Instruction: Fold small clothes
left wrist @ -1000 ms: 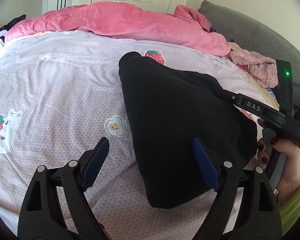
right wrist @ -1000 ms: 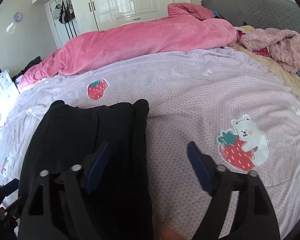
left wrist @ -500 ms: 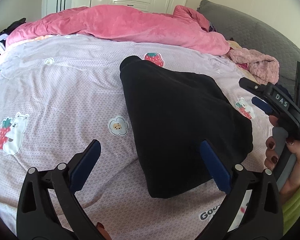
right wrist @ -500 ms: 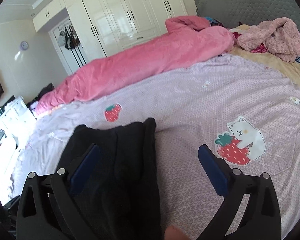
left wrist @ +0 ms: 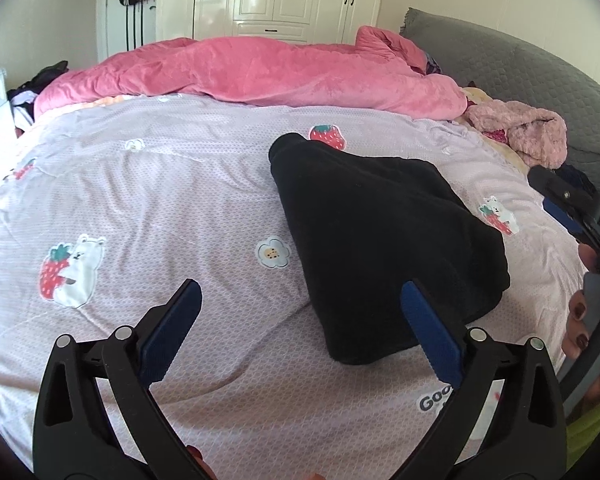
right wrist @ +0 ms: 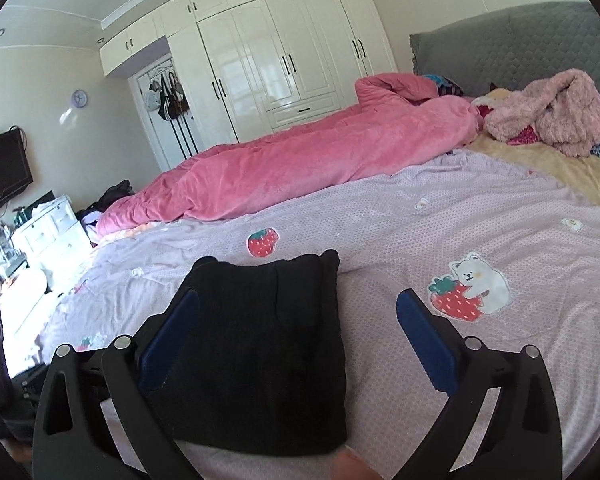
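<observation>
A black garment (left wrist: 380, 236) lies folded on the lilac bedspread (left wrist: 160, 208); it also shows in the right wrist view (right wrist: 268, 344). My left gripper (left wrist: 300, 316) is open and empty, raised above the bed, near the garment's near left corner. My right gripper (right wrist: 298, 330) is open and empty, above the garment's near right edge. In the left wrist view the right gripper's body (left wrist: 580, 216) shows at the right edge, held by a hand.
A pink duvet (left wrist: 260, 72) lies bunched along the far side of the bed. A fluffy pink garment (right wrist: 548, 112) lies by the grey headboard (right wrist: 512, 40). White wardrobes (right wrist: 284, 60) stand behind; a white dresser (right wrist: 48, 236) is at the left.
Both grippers have lifted up and back from the black garment, so more of the room shows. Both stayed open. The garment lies unmoved.
</observation>
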The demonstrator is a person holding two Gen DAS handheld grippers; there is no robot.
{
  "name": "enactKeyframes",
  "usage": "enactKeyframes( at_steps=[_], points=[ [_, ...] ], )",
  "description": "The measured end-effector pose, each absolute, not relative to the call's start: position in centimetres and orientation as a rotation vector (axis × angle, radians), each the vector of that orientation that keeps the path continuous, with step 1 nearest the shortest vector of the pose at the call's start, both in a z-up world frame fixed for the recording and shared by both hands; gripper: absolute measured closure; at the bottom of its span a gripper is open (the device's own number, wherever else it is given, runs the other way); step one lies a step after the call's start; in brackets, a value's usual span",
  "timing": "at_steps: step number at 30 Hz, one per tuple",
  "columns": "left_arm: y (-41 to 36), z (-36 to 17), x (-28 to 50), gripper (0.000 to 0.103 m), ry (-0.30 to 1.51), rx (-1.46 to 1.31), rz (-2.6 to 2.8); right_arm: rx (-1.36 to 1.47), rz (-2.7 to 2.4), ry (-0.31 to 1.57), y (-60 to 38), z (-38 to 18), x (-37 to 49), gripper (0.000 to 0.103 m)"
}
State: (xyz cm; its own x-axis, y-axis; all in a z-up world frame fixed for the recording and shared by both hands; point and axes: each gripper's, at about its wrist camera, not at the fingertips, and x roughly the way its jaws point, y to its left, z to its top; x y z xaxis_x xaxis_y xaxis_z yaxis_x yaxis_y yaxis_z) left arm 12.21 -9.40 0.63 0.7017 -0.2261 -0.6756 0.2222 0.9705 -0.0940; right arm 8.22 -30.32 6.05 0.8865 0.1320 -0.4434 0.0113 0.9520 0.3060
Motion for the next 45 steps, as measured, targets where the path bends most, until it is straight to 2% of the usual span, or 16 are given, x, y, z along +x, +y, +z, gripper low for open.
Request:
enactKeyframes(
  at_steps=[18,27,33,45],
  points=[
    [-7.0,1.6,6.8,0.009,0.693,-0.019,-0.230,0.191,0.023,0.471,-27.0,4.6,0.2,0.005],
    [-6.1,-0.2,4.6,0.009,0.747,-0.010,-0.239,0.165,0.027,0.606,-25.6,2.3,-2.0,0.005],
    [-5.5,-1.7,4.6,0.009,0.807,-0.030,-0.215,0.149,0.008,0.680,-24.7,0.2,-2.2,0.005],
    [-5.3,-1.7,4.5,0.009,0.809,-0.040,-0.212,0.157,-0.010,0.666,-25.0,0.1,-2.1,0.005]
  ],
)
